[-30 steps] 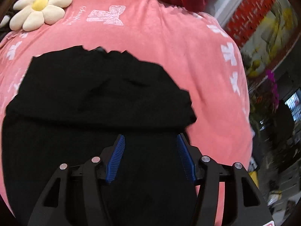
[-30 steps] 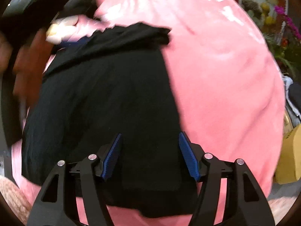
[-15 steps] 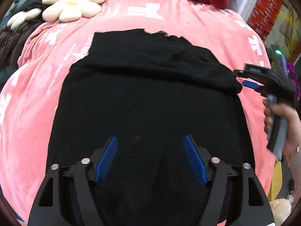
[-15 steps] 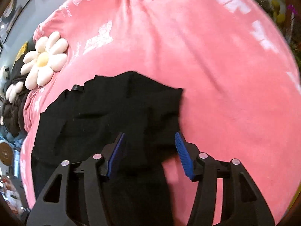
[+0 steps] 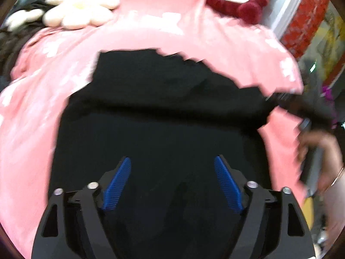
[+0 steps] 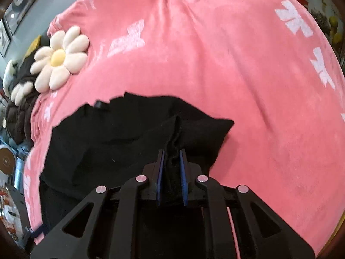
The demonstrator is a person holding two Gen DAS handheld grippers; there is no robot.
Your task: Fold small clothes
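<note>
We see the black fabric garment [image 5: 163, 116] spread on the pink plush blanket with white bow prints [image 6: 215, 69], its far edge folded over. Our right gripper [image 6: 171, 151] has its jaws pinched tight on a bunched corner of that fold. Our left gripper [image 5: 172, 161] hovers above the garment's near part, jaws spread wide and holding nothing.

A pink plush blanket [image 6: 215, 69] printed with white bow motifs covers the supporting surface (what lies beneath it cannot be told). A black garment [image 5: 163, 116] lies across the lower centre of the frame, its upper band doubled over. A cream flower cushion [image 6: 59, 57] sits at upper left, a dark red plush toy [image 5: 237, 2] at the top edge.
</note>
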